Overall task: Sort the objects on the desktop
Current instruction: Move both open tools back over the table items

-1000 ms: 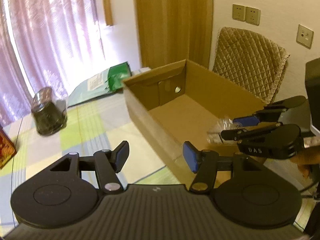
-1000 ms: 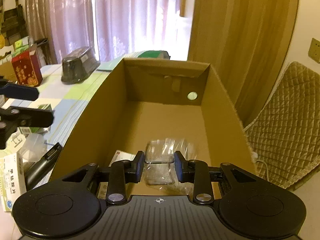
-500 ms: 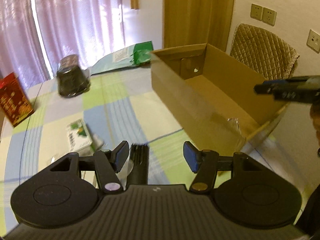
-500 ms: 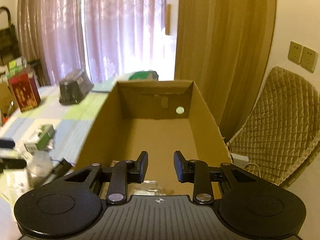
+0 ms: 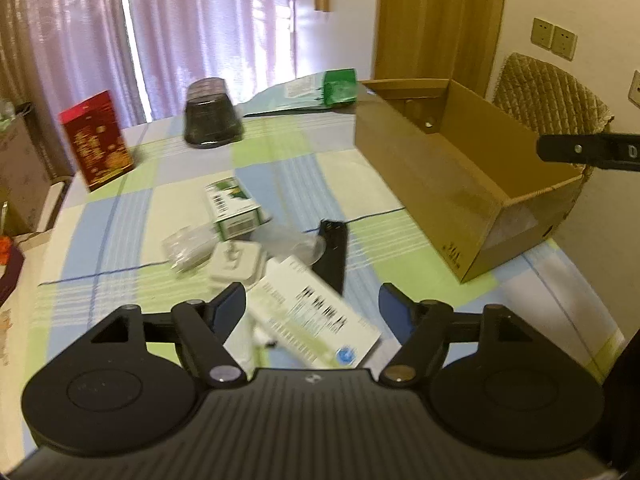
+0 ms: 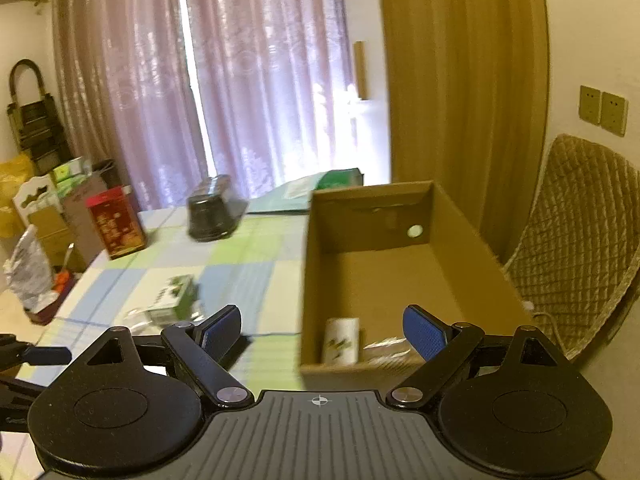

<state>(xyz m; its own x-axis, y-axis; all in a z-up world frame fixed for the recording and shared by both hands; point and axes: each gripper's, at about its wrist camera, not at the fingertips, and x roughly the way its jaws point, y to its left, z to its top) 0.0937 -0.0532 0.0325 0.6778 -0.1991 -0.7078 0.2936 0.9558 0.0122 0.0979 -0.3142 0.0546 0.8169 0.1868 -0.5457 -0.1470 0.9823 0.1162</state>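
Two grippers, both spread wide and empty: the left gripper [image 5: 312, 304] hovers over one white medicine box [image 5: 316, 320]; the right gripper [image 6: 322, 328] faces one cardboard box [image 6: 400, 280] holding a small carton [image 6: 341, 340].

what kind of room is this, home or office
Most likely a home dining or living room: a checked tablecloth covers the table, sheer curtains hang at the window, and a quilted chair cover sits beside the cardboard box.
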